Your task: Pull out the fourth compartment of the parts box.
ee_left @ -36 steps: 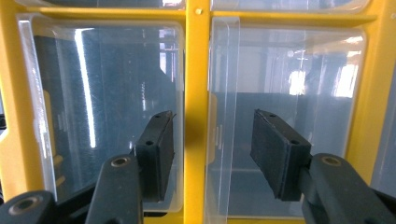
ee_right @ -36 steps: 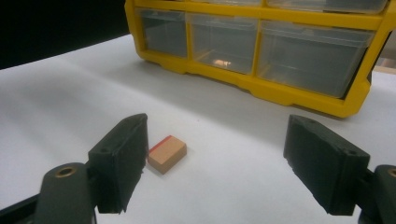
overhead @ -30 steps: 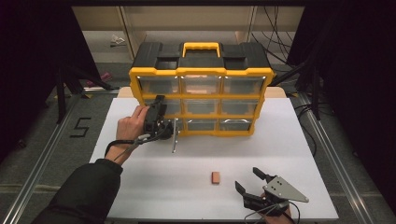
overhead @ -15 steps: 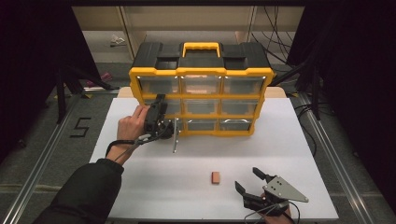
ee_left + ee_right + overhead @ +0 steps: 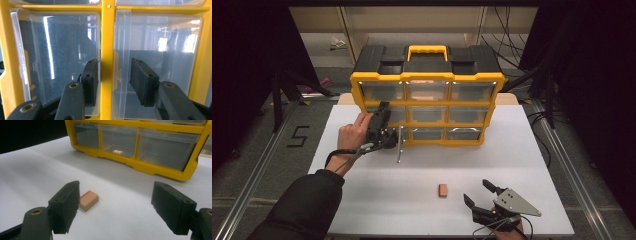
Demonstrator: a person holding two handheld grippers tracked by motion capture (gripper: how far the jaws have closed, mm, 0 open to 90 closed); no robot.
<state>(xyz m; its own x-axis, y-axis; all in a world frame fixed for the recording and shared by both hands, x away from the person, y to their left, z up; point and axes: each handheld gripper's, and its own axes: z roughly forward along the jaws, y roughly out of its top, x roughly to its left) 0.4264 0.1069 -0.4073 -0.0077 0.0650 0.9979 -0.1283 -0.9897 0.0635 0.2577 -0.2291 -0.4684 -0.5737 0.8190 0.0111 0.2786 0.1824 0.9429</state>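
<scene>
A yellow and black drawer organiser [image 5: 427,75] with clear drawers stands at the back of the white table [image 5: 532,150]. My left gripper [image 5: 383,107] is held against its left column. In the left gripper view its jaws [image 5: 113,67] stand on either side of a yellow divider [image 5: 107,37] between two clear drawers. They have just been closing and a gap remains at the right pad [image 5: 141,82]. A small tan block [image 5: 442,190] with a red edge lies near the front. My right gripper [image 5: 475,190] rests open just right of it, the block [image 5: 88,200] beside its left jaw.
A thin silver rod [image 5: 399,147] lies on the table in front of the organiser's lower left drawers. A small orange-brown thing [image 5: 117,151] shows inside the bottom middle drawer. Dark floor and metal rails border the table on both sides.
</scene>
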